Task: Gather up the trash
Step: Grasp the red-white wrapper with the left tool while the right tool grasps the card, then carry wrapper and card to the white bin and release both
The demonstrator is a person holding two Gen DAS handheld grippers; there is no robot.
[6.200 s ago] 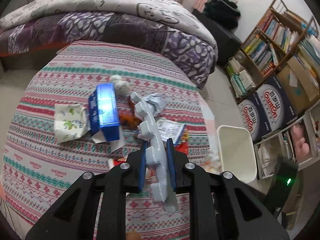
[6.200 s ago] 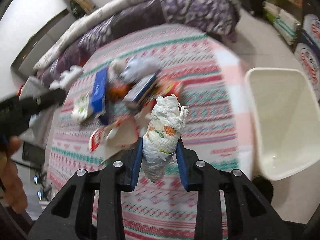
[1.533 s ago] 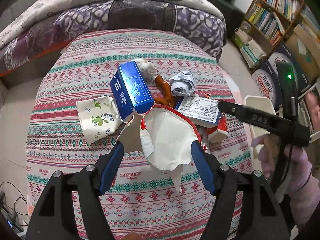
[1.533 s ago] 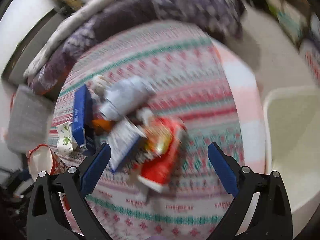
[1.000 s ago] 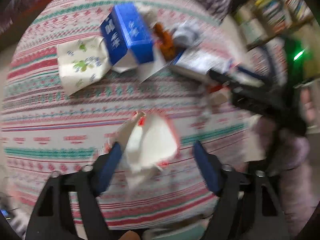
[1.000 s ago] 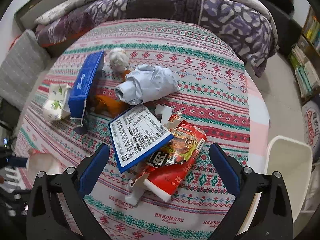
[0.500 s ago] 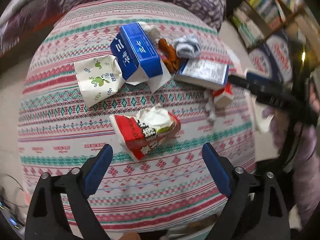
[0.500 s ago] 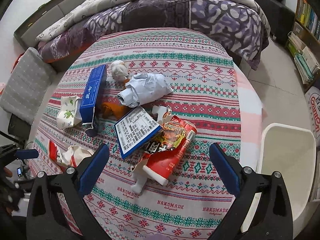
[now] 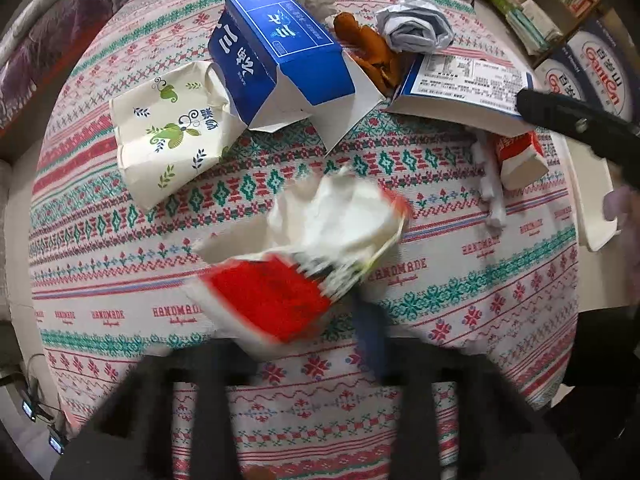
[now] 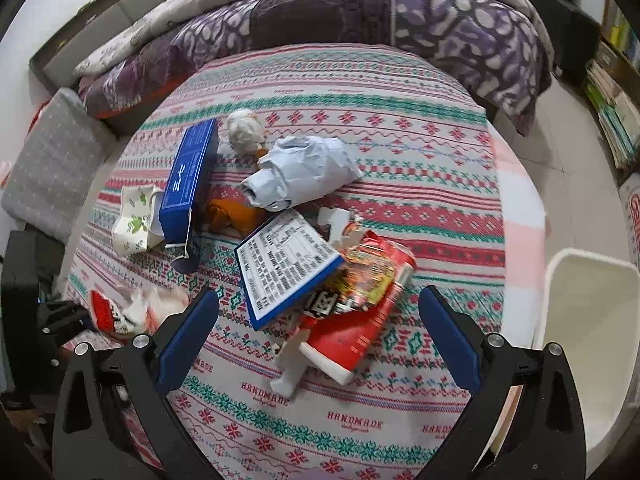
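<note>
Left gripper (image 9: 304,344), jaws closing on the torn red-and-white wrapper (image 9: 304,256) at the near table edge, grasp step under way; right gripper (image 10: 320,332) wide open, empty, above red noodle cup (image 10: 356,300); next, carry to white bin (image 10: 592,344).

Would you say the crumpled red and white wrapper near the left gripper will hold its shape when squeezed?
Probably not: the red and white wrapper looks thin, torn and crumpled, so it should crush flat. It likely weighs very little. Its glossy-looking surface might slip between the pads.
</note>
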